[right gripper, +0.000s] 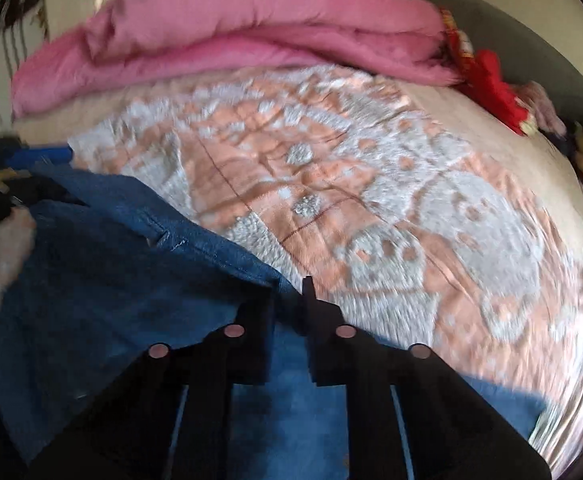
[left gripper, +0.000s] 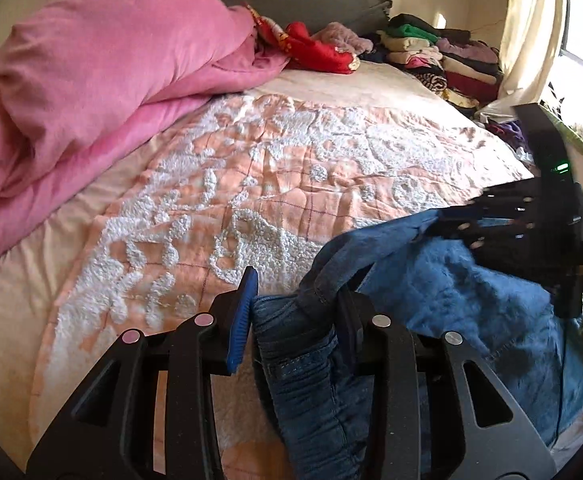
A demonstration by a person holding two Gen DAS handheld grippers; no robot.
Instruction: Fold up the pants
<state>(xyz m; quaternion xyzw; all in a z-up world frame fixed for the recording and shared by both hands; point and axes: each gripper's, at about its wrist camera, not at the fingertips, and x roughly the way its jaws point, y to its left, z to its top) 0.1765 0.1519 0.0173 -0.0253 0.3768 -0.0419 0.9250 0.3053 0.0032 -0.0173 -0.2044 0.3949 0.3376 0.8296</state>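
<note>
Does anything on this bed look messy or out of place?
Yes. The pink duvet is heaped in a loose bundle along the far side rather than spread flat, and red fabric lies crumpled by the headboard. The jeans are bunched, not yet folded.

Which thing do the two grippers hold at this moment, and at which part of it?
Both hold the blue jeans. The left gripper clamps a bunched, stitched edge; the right gripper pinches the upper edge. Which part of the garment cannot be told.

Showing black angular finger arms with triangular cutouts and round silver pivot pins on the left gripper (left gripper: 291,312); wearing blue ribbed pads (left gripper: 243,320); glowing green on the right gripper (left gripper: 503,224).
</note>
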